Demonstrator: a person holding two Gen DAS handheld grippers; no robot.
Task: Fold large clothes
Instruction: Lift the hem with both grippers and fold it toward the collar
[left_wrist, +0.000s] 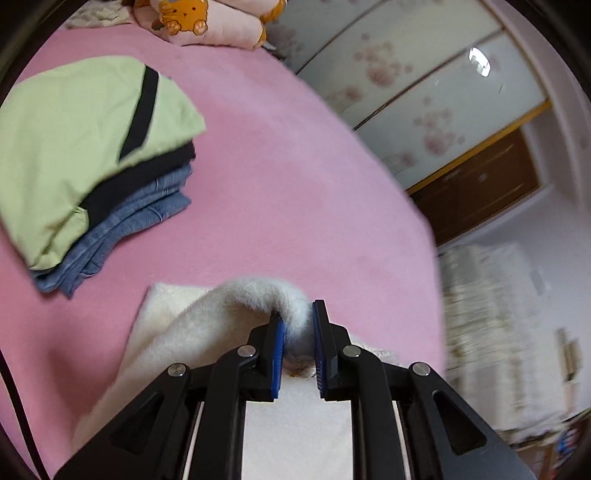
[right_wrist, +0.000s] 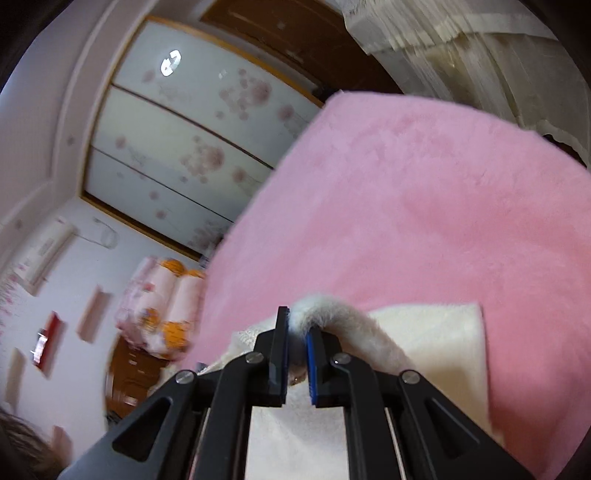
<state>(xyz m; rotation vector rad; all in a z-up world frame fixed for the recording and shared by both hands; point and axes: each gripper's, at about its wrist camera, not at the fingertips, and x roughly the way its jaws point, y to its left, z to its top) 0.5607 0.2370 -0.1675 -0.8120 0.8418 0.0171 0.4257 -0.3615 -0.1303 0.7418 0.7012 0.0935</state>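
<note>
A fluffy cream-white garment (left_wrist: 192, 321) lies on the pink bed cover (left_wrist: 258, 166). My left gripper (left_wrist: 298, 314) is shut on a raised fold of it, which arches up and left from between the blue pads. In the right wrist view the same white garment (right_wrist: 436, 343) spreads to the right over the pink cover (right_wrist: 424, 206). My right gripper (right_wrist: 297, 325) is shut on another bunched edge of it, lifted just off the bed. The part of the garment under both grippers is hidden by the black fingers.
A stack of folded clothes (left_wrist: 85, 158), green on top of dark and denim pieces, sits at the left of the bed. Pink pillows with an orange cat print (left_wrist: 199, 18) lie at the far end. Wardrobe doors (right_wrist: 177, 140) and a pale curtain (right_wrist: 461, 48) stand beyond the bed's edges.
</note>
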